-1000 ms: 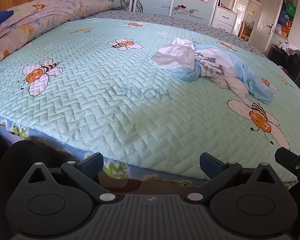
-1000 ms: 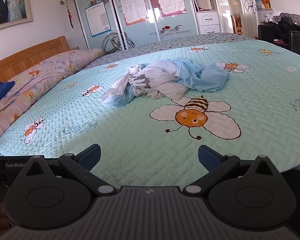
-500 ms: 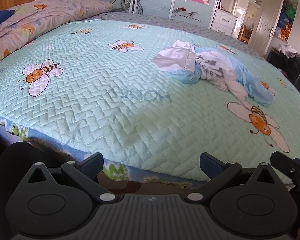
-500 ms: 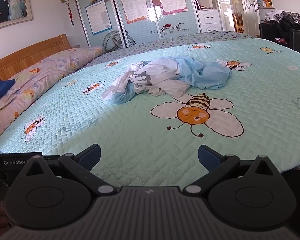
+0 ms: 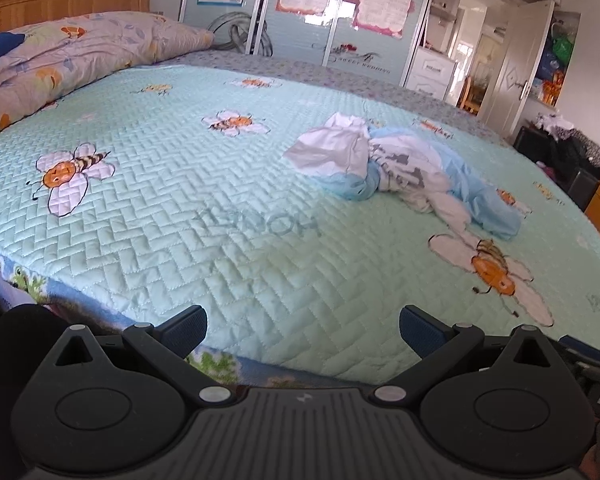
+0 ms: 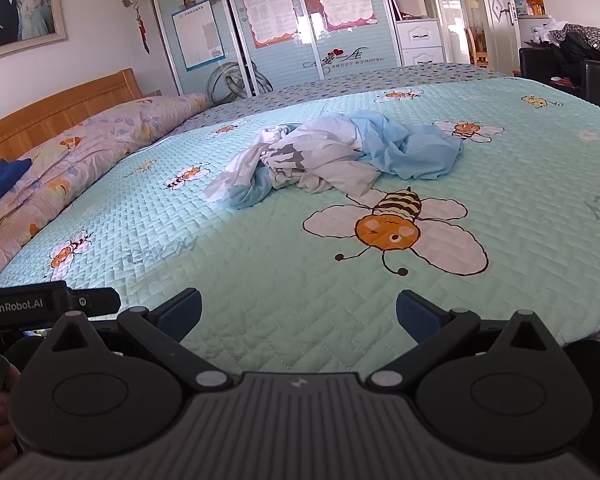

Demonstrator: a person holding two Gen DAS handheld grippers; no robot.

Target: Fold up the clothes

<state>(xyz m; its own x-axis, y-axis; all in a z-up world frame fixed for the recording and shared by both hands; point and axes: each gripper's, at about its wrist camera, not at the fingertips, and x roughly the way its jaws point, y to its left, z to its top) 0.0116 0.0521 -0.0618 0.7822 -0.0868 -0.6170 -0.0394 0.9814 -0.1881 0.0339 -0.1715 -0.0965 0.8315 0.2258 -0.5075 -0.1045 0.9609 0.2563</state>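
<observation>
A crumpled garment — white and light blue, with a grey print on the white part — lies bunched in a heap on the bed, well out from the near edge and apart from both grippers. In the right wrist view the same heap sits just beyond a large cartoon bee printed on the mint-green quilted bedspread; a blue sleeve or leg of it spreads to the right, though which part of the garment that is I cannot tell from the folds.

The left gripper hovers over the near edge of the bed with its fingers spread wide and nothing between them. The right gripper is likewise over the near part of the bedspread, fingers wide apart and empty. Neither touches the cloth.

A smaller bee print marks the bedspread to the left in the left wrist view. Along the head of the bed lies a floral lilac pillow with a dark blue cloth on it, backed by a wooden headboard. Beyond the bed stands a wardrobe with sliding doors carrying pink-bordered posters — and a framed wedding photo hangs on the wall above the headboard. A coiled hose leans at the wardrobe's foot.
</observation>
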